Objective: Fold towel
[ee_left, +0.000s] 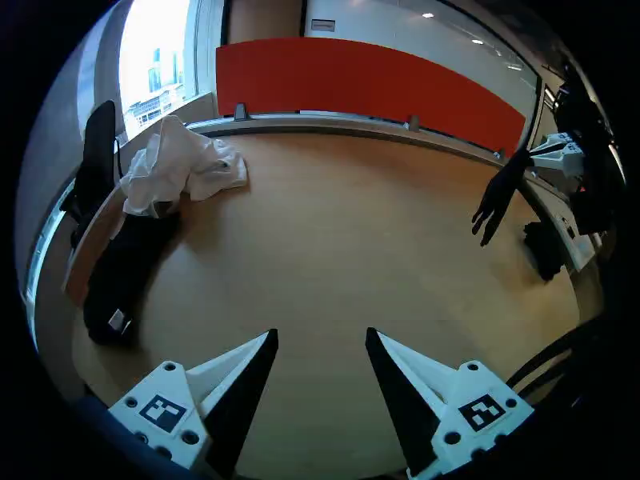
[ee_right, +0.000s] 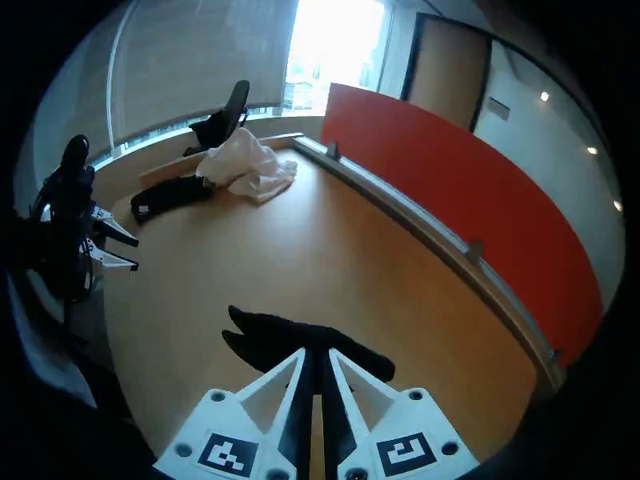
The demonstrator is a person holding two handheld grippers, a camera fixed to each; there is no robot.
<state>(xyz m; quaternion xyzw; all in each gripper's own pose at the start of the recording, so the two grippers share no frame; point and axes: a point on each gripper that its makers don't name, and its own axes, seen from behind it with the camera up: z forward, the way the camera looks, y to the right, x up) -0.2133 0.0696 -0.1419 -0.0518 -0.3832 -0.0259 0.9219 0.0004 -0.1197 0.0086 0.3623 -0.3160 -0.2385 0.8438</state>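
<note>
Left gripper view: one desk; one white towel, 11 o'clock; one black bag, 9 o'clock; one black glove, 2 o'clock; one red partition, 12 o'clock; one office chair. Two grippers: left gripper, right gripper.

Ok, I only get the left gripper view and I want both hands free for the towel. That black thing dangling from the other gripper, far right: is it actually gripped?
Observer: Yes. In the right gripper view the right tongs are shut, with both fingers pinching a black glove.
Operator: Which way is that gripper facing?
Observer: Across the table, with the crumpled white towel far ahead, slightly left of centre.
Operator: Can it see my gripper?
Observer: Yes, the left tongs show at the table's edge, on the picture's left, with the fingers apart.
</note>
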